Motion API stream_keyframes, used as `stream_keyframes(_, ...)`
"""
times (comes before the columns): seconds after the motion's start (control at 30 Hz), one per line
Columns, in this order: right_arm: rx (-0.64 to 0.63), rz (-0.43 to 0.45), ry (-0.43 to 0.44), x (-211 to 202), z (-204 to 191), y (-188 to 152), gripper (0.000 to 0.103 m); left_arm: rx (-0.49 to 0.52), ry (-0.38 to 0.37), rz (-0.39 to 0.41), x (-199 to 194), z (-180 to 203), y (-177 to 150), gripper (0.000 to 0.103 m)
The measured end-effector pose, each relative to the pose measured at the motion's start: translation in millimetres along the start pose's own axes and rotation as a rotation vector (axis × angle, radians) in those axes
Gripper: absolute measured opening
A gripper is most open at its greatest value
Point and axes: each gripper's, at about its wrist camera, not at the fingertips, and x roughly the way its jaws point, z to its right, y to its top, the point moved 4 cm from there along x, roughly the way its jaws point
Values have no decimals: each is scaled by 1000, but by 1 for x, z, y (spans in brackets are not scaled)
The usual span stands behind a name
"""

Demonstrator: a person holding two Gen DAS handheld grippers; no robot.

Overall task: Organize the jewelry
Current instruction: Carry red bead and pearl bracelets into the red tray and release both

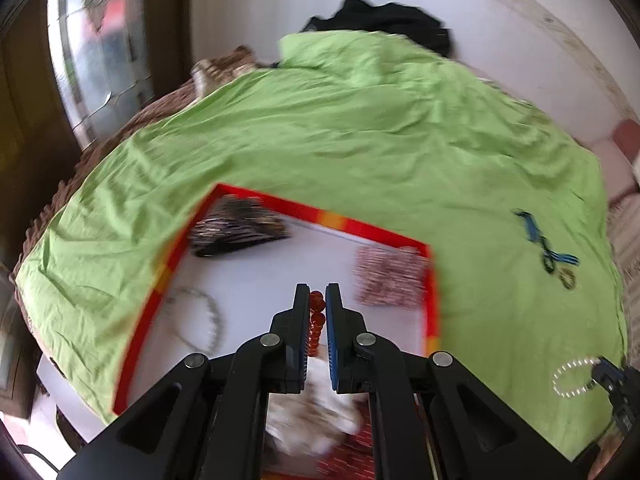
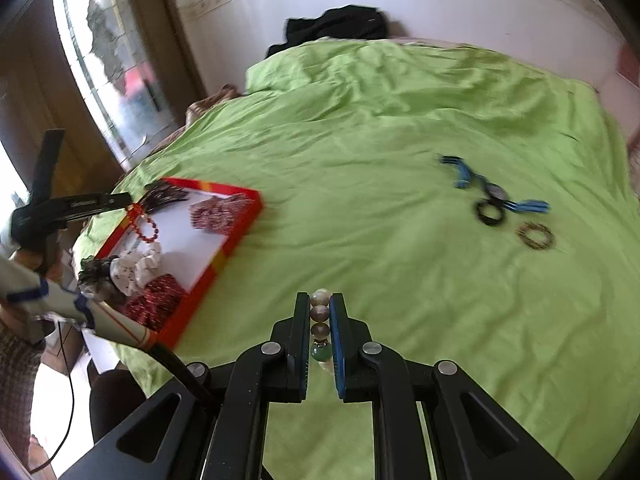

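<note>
My left gripper [image 1: 317,294] is shut on a red bead bracelet [image 1: 317,320] and holds it over the red-rimmed white tray [image 1: 320,216]. The right wrist view shows that bracelet [image 2: 145,222] hanging from the left gripper [image 2: 127,202] above the tray [image 2: 244,220]. My right gripper [image 2: 320,298] is shut on a pearl and stone bead bracelet [image 2: 320,322] above the green sheet, right of the tray. It also shows at the left wrist view's right edge as a white bead ring [image 1: 572,376].
The tray holds a dark bead bundle [image 1: 240,228], a pink-white bundle [image 1: 390,276], a silver chain [image 1: 200,320], white cloth [image 1: 316,412] and red pieces [image 2: 160,296]. Blue clips [image 2: 464,172], a black ring [image 2: 489,212] and a brown bracelet [image 2: 536,236] lie on the green sheet [image 2: 380,140].
</note>
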Motion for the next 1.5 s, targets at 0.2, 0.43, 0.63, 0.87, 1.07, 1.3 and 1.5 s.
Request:
stream_keyframes(0.2, -80, -33, 73, 38, -67, 32, 10, -63, 44, -43, 33, -48, 14, 7)
stream_keyframes(0.43, -183, -66, 176, 96, -170, 75, 10, -117, 55, -76, 56, -79, 18, 7)
stream_keyframes(0.63, -90, -125, 330, 155, -216, 99, 11, -171, 54, -106, 68, -99, 9, 7)
stream_keyframes(0.87, -78, -208, 257, 217, -210, 82, 11, -195, 10, -87, 64, -103, 8, 7)
stream_keyframes(1.07, -104, -181, 230, 211, -198, 82, 41, -168, -14, -35, 43, -88, 12, 15)
stream_keyframes(1.3, -198, -73, 174, 139, -169, 68, 54, -104, 36, 45, 2, -57, 8, 33)
stream_keyframes(1.5, -198, -22, 23, 69, -94, 3, 56, -102, -38, 117, -42, -1, -21, 42)
